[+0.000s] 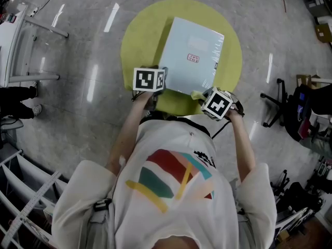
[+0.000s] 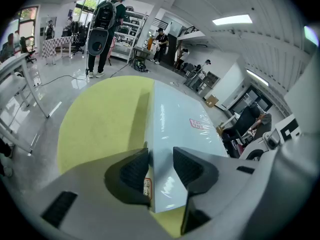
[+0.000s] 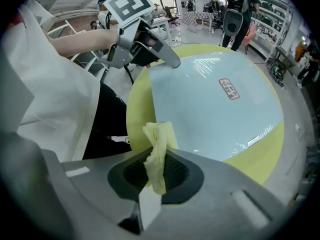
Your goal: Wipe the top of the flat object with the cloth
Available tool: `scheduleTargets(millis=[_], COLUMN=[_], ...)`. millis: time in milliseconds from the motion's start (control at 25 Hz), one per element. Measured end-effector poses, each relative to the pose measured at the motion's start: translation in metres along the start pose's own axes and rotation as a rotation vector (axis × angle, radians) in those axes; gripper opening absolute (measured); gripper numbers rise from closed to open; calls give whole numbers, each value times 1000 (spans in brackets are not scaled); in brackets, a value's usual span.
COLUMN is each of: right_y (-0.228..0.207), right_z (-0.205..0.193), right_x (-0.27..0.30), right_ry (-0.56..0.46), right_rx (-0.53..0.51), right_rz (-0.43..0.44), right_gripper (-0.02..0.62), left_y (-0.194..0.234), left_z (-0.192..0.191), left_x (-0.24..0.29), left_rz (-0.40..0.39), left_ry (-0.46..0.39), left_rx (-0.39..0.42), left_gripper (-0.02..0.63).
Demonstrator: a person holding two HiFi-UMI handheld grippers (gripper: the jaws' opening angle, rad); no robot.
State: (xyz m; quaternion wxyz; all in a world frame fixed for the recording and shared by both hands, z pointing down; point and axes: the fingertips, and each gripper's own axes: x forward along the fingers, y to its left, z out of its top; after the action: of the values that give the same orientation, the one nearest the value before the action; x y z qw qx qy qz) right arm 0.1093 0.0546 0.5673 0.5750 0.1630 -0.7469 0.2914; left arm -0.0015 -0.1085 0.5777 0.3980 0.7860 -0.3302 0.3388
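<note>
On the yellow surface (image 1: 140, 35), left gripper (image 2: 160, 156) is clamped on the near-left corner of the flat box (image 1: 189, 40), right gripper (image 3: 159, 166) pinches the cloth (image 3: 159, 139) by its near-right edge. Guessing the top's mostly unwiped.

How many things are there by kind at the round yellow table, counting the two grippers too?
round yellow table: 1
pale blue flat object: 1
yellow cloth: 1
grippers: 2 (left gripper, right gripper)
Total: 5
</note>
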Motion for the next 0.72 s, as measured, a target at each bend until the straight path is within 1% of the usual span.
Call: scheduleTargets(millis=[200,320,400,520,720], right_y=[0,2,-1,-27,-86], right_z=[-8,3,2,5,35], right_x=[-1,-1,-6,-25,-86], right_ry=[37,-3,1,1,-52], right_rx=[18,-11,-18,-25,-65], right_rz=[-15,-3,-21,-122,-300], right_gripper=[28,28,28,28,28], left_y=[0,0,0,0,0], left_z=[1,2,2,1,1], left_x=[1,1,1,1,2], left_rz=[-1,-3,-4,-6,-15], left_ry=[-3,-6,-8,-4,-12], left_rx=[-5,-7,-12,-13,-11], left_gripper=[161,161,161,161,161])
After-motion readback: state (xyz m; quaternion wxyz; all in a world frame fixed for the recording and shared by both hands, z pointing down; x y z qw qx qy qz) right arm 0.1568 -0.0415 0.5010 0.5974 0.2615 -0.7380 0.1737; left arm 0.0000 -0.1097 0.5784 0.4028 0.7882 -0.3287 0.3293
